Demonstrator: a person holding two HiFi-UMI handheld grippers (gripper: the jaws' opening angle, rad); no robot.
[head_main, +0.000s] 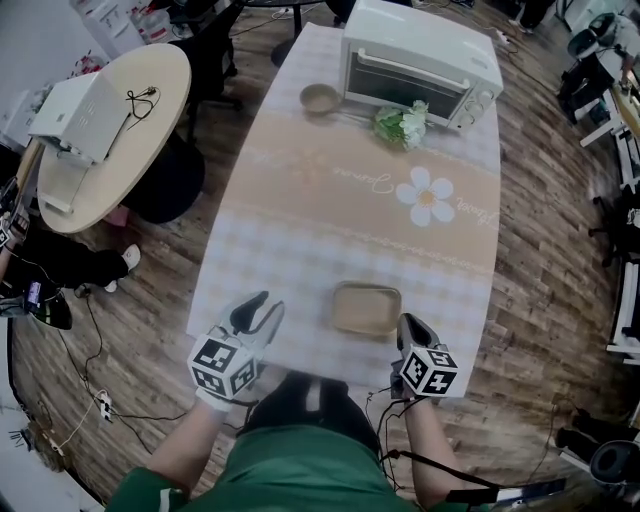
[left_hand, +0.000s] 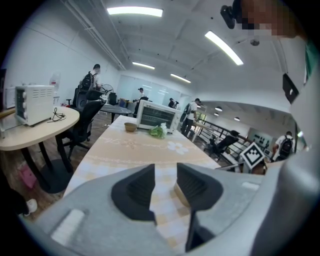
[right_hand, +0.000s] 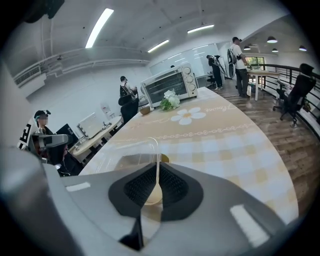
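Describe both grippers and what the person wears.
The left gripper and right gripper are grey with black ribbed pads and a cube of black-and-white markers. A black cable trails from the right one. The person wears a green top.

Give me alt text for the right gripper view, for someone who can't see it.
The right hand-held gripper has its jaws shut on the thin rim of a clear container that sits on a checked tablecloth. Farther along the table stand a white toaster oven and a leafy bunch with white flowers; people stand in the room behind.
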